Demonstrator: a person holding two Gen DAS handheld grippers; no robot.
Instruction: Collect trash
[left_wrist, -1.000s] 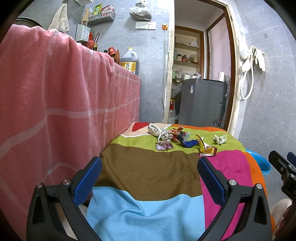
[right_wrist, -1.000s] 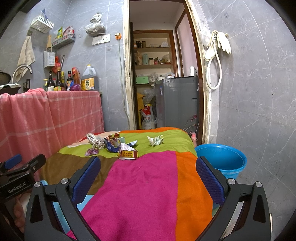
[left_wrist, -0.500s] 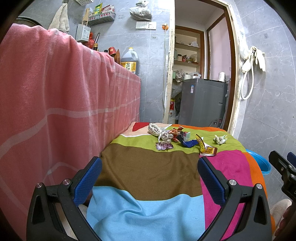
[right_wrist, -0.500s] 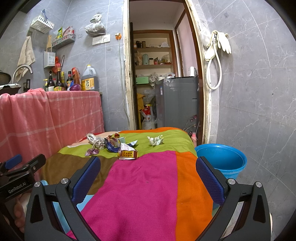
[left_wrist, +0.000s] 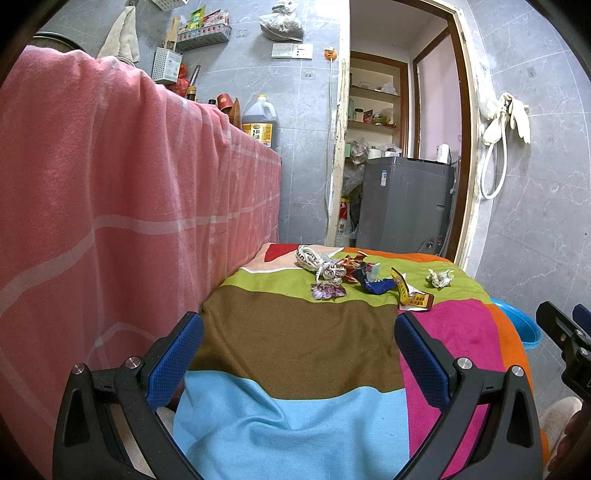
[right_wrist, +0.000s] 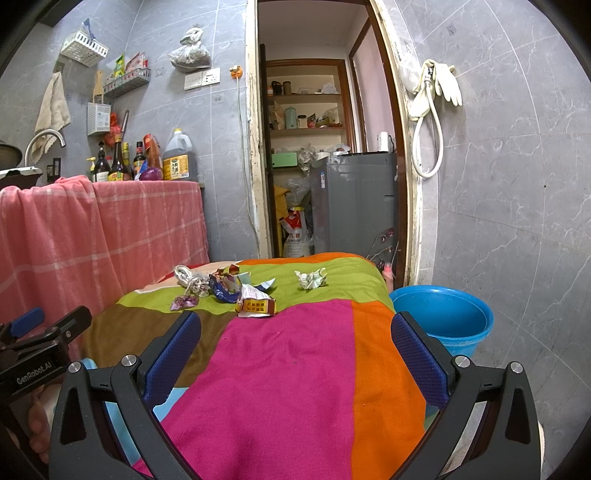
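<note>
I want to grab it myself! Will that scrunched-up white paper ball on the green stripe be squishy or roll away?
The crumpled paper ball looks loosely wadded, so it would probably squash and feel very light. Its jagged folds and the fuzzy blanket likely stop it rolling far.

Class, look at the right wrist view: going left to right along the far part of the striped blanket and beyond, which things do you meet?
Purple wrapper → yellow-and-red packet → crumpled white paper ball → blue bucket.
</note>
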